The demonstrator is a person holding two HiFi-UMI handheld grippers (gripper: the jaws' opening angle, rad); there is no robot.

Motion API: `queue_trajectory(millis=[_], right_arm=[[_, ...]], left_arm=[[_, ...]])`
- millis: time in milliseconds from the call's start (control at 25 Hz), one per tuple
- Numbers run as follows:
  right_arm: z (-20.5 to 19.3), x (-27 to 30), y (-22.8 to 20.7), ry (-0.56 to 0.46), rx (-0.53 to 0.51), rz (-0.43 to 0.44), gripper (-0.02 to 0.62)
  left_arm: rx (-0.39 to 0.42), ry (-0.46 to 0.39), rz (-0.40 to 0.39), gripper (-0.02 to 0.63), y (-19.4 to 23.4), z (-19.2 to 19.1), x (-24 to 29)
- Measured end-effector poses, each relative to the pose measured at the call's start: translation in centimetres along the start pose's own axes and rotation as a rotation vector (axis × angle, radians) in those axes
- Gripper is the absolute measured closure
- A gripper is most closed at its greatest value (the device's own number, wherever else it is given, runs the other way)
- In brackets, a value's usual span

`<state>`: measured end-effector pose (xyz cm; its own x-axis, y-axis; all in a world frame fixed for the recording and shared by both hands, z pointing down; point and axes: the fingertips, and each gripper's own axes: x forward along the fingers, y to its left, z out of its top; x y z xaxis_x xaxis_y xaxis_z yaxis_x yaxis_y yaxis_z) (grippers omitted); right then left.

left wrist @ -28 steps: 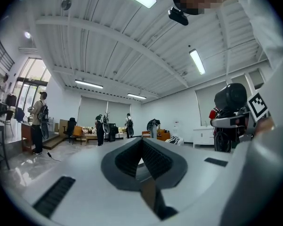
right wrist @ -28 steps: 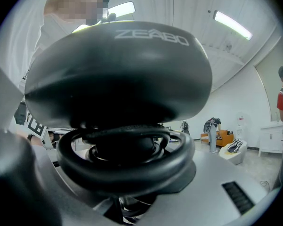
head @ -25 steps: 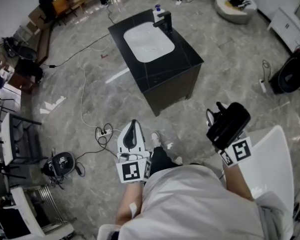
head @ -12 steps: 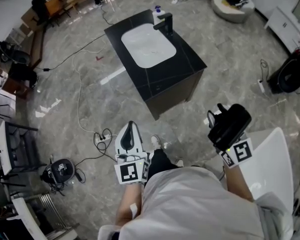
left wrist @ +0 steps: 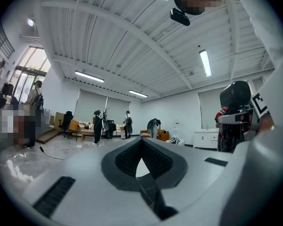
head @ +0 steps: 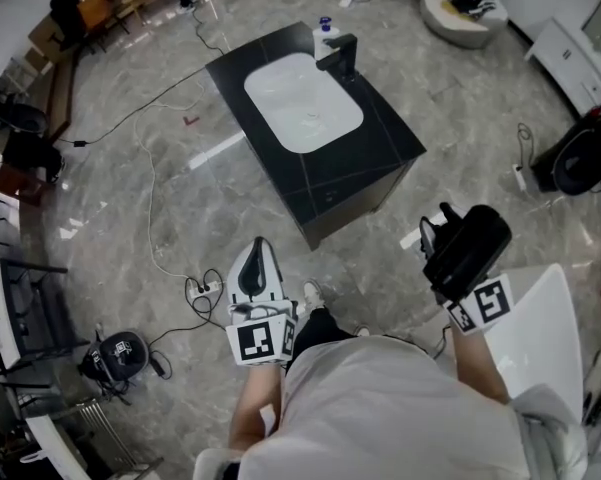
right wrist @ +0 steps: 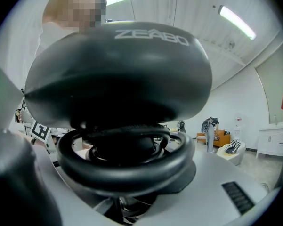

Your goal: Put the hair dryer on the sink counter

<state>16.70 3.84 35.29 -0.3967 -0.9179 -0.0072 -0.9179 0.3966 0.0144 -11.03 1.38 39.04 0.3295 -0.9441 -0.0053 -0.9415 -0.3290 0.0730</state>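
The black hair dryer (head: 467, 246) is clamped in my right gripper (head: 454, 268), held level at the lower right of the head view. In the right gripper view its black body (right wrist: 117, 74) and a coiled cord loop (right wrist: 127, 161) fill the picture and hide the jaws. The sink counter (head: 380, 143), a black cabinet with a white basin, stands on the floor ahead, apart from both grippers. My left gripper (head: 260, 246) is held level at the lower left, its white jaws meeting at the tip with nothing between them.
A black faucet (head: 342, 56) and a small bottle (head: 326, 28) stand at the counter's far edge. Cables and a power strip (head: 204, 288) lie on the floor at the left, near a round black device (head: 115, 353). A white chair (head: 540, 318) is at the right.
The sink counter has come nearer and lower in the head view as the person walks towards it. Both grippers travel along and keep their pose; the dryer stays gripped.
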Motion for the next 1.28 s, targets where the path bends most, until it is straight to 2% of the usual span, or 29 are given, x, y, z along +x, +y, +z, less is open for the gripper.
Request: queue_trajectory(millis=[480,920,1280], right_arm=[[0.4,4.9,0.8,0.036,-0.028,-0.076,0.416],[0.7,9.0,2.0,0.049,-0.020,-0.116,0.416],[1.4,10.3,1.5,0.041,-0.047,-0.130,0.416]], left_arm=[[-0.034,0.006,-0.099,0.603,3.7,-0.4,5.8],[-0.058,0.007,-0.130,0.603,7.9,-0.5,9.2],[-0.080,0.004,-0.154,0.604,8.3,-0.6,10.9]])
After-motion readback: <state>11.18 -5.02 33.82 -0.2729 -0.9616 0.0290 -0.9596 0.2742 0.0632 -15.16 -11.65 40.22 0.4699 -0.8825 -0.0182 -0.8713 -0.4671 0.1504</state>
